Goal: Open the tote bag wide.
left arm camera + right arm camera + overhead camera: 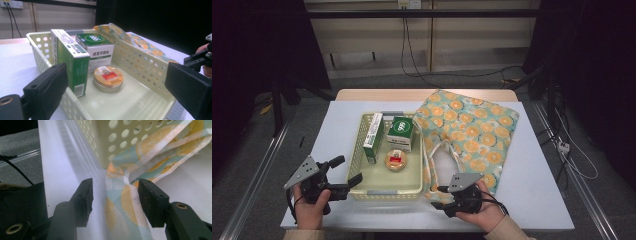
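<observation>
A pale yellow perforated basket point(358, 150) holds a tall green-and-white box point(373, 137), a squat green-topped box point(400, 132) and a round tin point(395, 160) with a red label. A tote bag point(472, 130) printed with orange slices lies to its right. My left gripper point(348, 170) is open at the basket's near left corner; in its own view the wide jaws frame the tin point(108, 77) and the tall box point(72, 62). My right gripper point(115, 192) is low over the table by the basket's near right corner point(117, 140), open, with the bag's edge point(125, 202) lying between the jaws.
The bag's pale straps point(432, 155) loop on the white tabletop point(537, 175) beside the basket. Metal rails point(257, 175) run along both sides of the table. Cables point(412, 50) hang by the wall behind. The right gripper point(200, 58) appears past the basket wall point(140, 65).
</observation>
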{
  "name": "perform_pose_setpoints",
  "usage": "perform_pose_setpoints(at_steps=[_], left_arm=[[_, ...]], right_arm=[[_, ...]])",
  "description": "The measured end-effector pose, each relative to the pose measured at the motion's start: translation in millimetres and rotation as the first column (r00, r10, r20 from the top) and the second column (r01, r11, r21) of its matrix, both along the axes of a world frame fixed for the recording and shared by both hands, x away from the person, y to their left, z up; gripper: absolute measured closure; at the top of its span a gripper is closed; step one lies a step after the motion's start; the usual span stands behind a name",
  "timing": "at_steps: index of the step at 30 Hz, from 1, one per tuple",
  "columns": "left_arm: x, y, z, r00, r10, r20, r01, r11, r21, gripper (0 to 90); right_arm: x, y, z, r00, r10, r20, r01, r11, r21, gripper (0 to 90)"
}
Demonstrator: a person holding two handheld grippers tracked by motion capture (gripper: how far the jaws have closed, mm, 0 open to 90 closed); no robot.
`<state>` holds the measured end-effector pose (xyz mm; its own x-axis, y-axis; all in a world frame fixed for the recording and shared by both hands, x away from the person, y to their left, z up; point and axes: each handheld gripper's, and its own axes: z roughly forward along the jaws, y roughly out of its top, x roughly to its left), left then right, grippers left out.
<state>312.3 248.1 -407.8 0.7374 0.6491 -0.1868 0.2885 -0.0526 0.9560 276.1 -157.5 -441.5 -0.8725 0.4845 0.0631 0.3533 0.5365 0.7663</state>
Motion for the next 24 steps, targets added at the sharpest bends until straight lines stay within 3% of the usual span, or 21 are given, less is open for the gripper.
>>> perform_pose_setpoints(at_steps=[6,9,11,15,19,24], left_arm=[[0.3,-0.2,-0.5,1.0,0.001,-0.003,-0.001,1.0,-0.002,4.8],[0.1,-1.2,-0.2,1.0,-0.003,-0.004,0.003,1.0,0.0,4.8],[0.2,-1.1,0.1,1.0,-0.005,0.0,0.005,1.0,0.002,4.8],[0.3,-1.3,0.2,1.0,-0.004,-0.002,0.004,1.0,0.002,4.8],[0.3,-1.6,0.5,1.0,-0.003,-0.002,0.003,1.0,0.002,4.8],[0.1,-1.3,0.9,1.0,-0.003,-0.001,0.003,1.0,0.0,4.8]], right_arm=[[-1.2,3.7,-5.1,0.9994,0.035,0.006,-0.035,0.9989,-0.03,59.9],[-0.7,1.7,-2.8,0.9999,0.01,0.001,-0.01,0.9999,-0.012,59.5],[-0.8,-0.8,0.3,0.9999,-0.001,0.015,0.001,0.9999,-0.011,63.5],[0.0,-6.0,8.3,0.9998,-0.021,0.0,0.021,0.9998,0.004,71.4],[1.1,-15.1,18.9,0.9986,-0.053,-0.006,0.053,0.9976,0.044,83.6],[3.2,-23.6,27.3,0.9966,-0.082,-0.007,0.082,0.992,0.096,89.0]])
